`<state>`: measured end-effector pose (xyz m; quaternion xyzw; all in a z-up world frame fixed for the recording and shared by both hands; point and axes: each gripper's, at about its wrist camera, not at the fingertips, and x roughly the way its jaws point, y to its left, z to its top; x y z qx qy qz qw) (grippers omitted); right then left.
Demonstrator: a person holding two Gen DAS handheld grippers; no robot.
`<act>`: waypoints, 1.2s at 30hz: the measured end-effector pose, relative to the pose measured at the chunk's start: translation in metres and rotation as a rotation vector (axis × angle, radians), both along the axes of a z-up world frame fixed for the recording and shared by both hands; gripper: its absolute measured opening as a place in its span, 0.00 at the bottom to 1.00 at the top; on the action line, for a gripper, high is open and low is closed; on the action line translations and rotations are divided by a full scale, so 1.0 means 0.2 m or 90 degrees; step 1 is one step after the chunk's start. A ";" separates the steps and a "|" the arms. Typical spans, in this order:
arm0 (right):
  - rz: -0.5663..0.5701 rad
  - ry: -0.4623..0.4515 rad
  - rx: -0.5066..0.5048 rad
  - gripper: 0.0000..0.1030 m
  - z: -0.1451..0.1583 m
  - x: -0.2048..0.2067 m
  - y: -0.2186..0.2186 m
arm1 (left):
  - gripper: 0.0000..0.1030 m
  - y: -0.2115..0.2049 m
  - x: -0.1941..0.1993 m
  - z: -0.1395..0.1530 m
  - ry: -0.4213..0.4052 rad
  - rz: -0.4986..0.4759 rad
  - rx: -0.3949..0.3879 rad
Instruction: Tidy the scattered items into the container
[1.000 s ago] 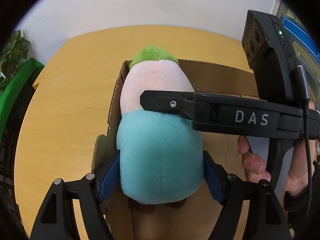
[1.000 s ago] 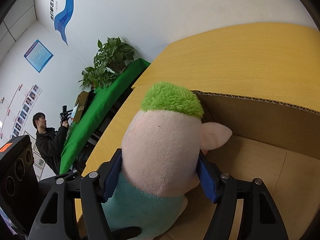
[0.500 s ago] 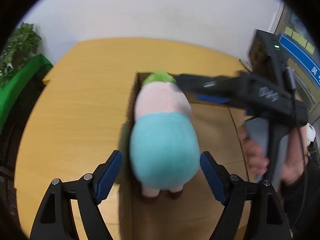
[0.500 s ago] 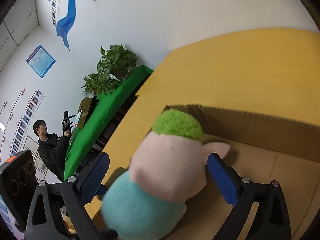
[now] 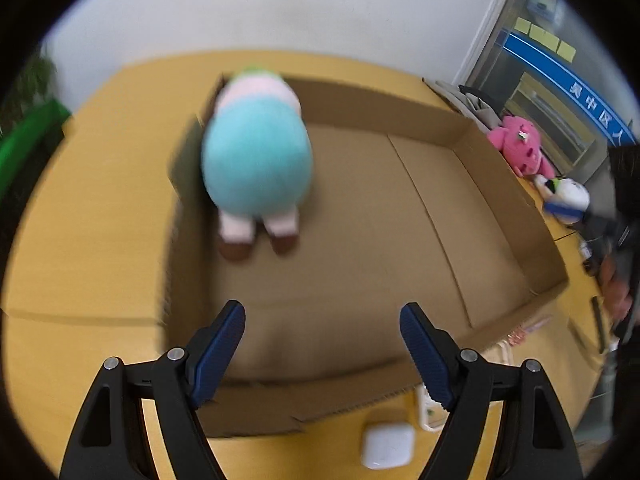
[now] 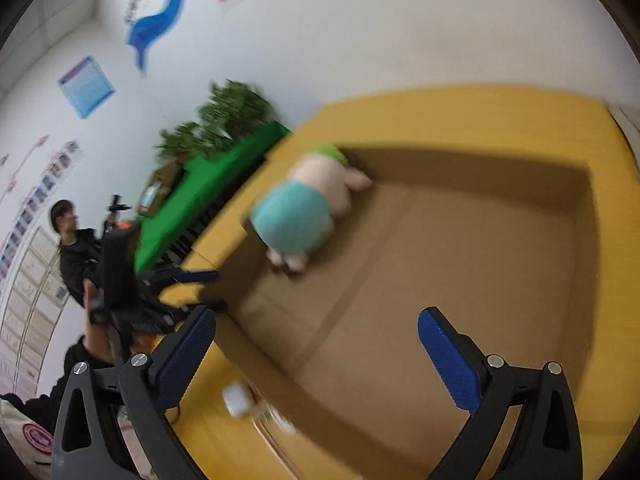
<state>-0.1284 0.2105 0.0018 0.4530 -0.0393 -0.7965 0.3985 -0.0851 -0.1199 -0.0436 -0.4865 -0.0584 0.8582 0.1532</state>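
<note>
A plush pig [image 5: 256,160] with a teal body, pink head and green hair lies inside the shallow cardboard box [image 5: 516,204], in its far left corner. It also shows in the right wrist view [image 6: 304,212], in the same box [image 6: 576,272]. My left gripper [image 5: 322,344] is open and empty, above the box's near edge. My right gripper [image 6: 316,352] is open and empty, above the box's near side. A pink plush [image 5: 520,144] and a white plush [image 5: 568,196] lie on the table right of the box.
The box sits on a yellow wooden table [image 5: 80,208]. A small white device [image 5: 386,446] lies on the table in front of the box. A green-covered table [image 6: 216,184], a plant and a person stand at the left.
Both grippers opened and let go of the plush pig, then pulled back and away. The pig now lies in the box corner.
</note>
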 end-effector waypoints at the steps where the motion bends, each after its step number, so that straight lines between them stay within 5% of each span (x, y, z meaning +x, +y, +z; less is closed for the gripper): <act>1: -0.014 -0.020 0.025 1.00 -0.08 0.02 0.05 | 0.77 0.00 0.00 -0.03 -0.012 -0.001 0.008; 5: -0.039 -0.037 0.100 0.99 -0.26 0.07 0.17 | 0.77 0.11 0.09 -0.08 -0.032 0.005 -0.015; 14: -0.030 -0.009 0.136 0.93 -0.27 0.04 0.25 | 0.77 0.18 0.16 -0.08 -0.032 0.020 0.005; 18: -0.059 0.016 0.155 0.96 -0.21 0.05 0.25 | 0.77 0.19 0.20 0.00 -0.002 0.040 -0.010; 22: -0.100 0.075 0.145 1.00 -0.09 0.16 0.24 | 0.78 0.27 0.31 0.19 0.083 0.041 -0.036; 29: -0.177 0.172 0.151 1.00 0.04 0.39 0.21 | 0.78 0.49 0.56 0.32 0.173 0.027 -0.022; 36: -0.185 0.214 0.154 1.00 0.10 0.59 0.21 | 0.78 0.64 0.66 0.28 0.161 -0.013 0.000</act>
